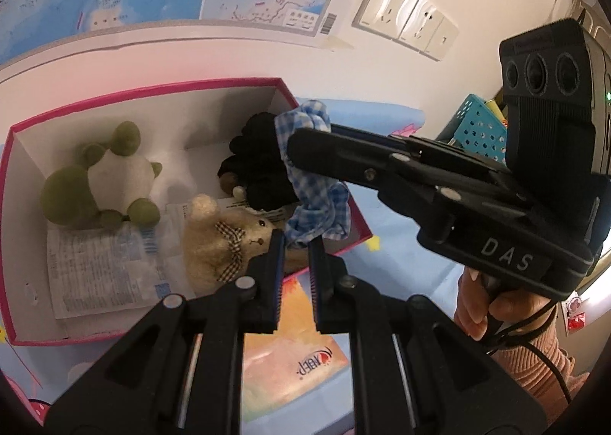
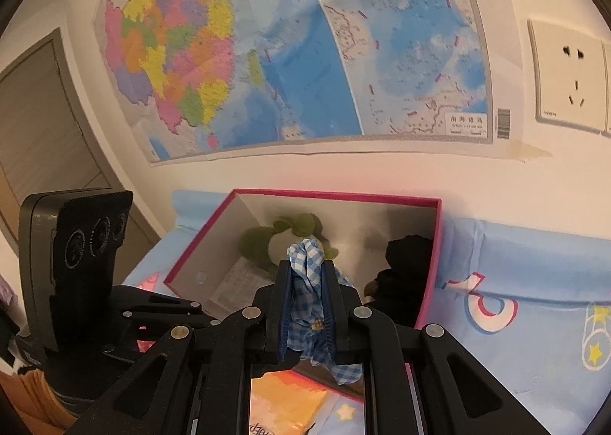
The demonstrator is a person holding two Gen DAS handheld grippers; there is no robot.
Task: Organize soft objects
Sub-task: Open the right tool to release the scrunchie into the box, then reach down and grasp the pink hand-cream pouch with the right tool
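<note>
Over the box's near right corner: the blue gingham scrunchie is hanging above the pink-rimmed box, well apart from its floor.
Right gripper: its jaws are closing tight on the scrunchie's bunched cloth, and folds are spilling out above and below.
Left gripper: its jaws are sitting nearly together and gripping nothing, tips just beneath the cloth.
Handling: the scrunchie is looking light, limp and stretchy, so pinching a thick gather is likely holding best.
Box contents: a green plush, a tan bear and a black plush are lying inside.

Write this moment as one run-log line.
right gripper: shut on blue gingham scrunchie | left gripper: shut, empty | scrunchie above pink box
</note>
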